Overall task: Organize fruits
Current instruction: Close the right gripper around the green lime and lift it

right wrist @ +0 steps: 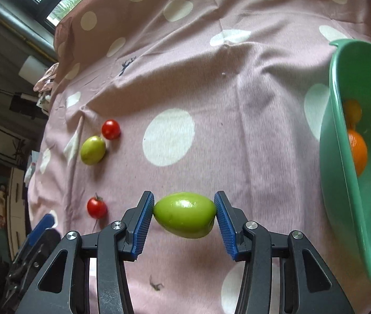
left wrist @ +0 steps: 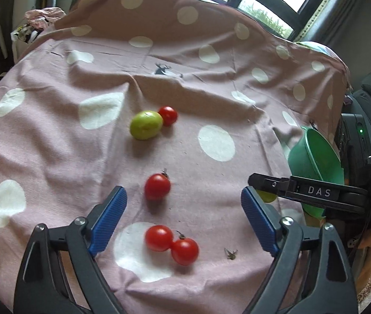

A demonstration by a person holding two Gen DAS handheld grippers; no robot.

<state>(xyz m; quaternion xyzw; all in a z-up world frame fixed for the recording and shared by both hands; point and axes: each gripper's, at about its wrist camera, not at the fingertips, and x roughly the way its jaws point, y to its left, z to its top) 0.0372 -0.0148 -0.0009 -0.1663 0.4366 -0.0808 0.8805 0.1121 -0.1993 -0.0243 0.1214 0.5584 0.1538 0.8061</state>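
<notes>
Left view: the left gripper (left wrist: 184, 204) stood open over a tomato (left wrist: 157, 186), ready to close on it.

Right view: the right gripper (right wrist: 184, 213) squeezed a green fruit (right wrist: 184, 214), the bowl (right wrist: 342, 183) at right; next, drop it in.

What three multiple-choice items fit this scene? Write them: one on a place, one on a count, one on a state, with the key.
1. The round orange fruits lie: A in the green plastic bowl; B on the floor; C in the left tongs.
2. Small round red tomatoes on the pink dotted cloth, left wrist view: A two; B four; C six.
3. The right tongs are: A open, empty; B shut on a tomato; C shut on the smooth green oval fruit.
Key: A, they show inside its wall; B, a pair, a single, one beside the second green fruit; C, both pads press its ends.
</notes>
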